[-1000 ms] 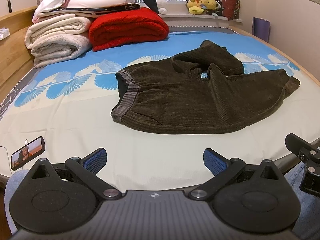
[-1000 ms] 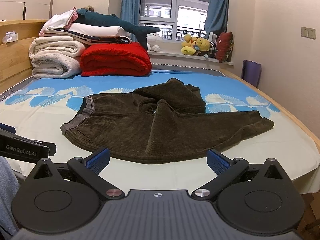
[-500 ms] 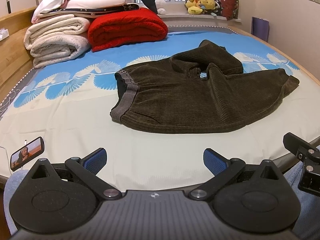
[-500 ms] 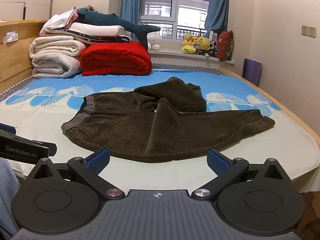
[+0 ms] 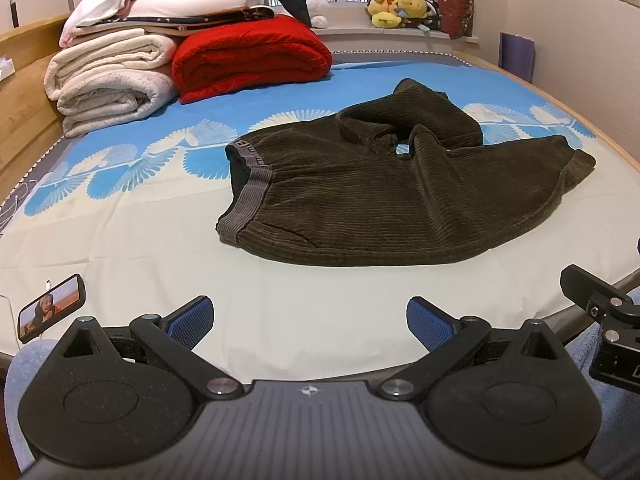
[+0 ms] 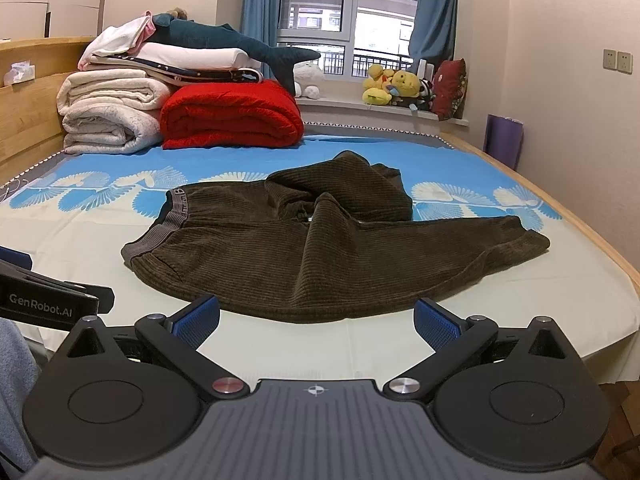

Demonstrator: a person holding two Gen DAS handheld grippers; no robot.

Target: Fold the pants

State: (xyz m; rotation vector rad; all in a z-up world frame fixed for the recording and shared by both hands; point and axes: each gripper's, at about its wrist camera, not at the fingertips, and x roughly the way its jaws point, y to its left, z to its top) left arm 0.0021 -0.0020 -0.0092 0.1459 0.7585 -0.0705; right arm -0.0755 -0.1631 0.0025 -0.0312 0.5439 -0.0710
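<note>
The pants (image 5: pixel 392 200) lie crumpled mid-bed (image 5: pixel 120 248), at 12 o'clock from both grippers. The left gripper (image 5: pixel 310 318) and right gripper (image 6: pixel 316 318) stand apart, empty. The corduroy looks soft, thick and limp; grasp the waistband (image 5: pixel 248 196) and a leg cuff.

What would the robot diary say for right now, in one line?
step: before first grasp | pants: crumpled on bed | left tongs: open, empty | right tongs: open, empty
</note>
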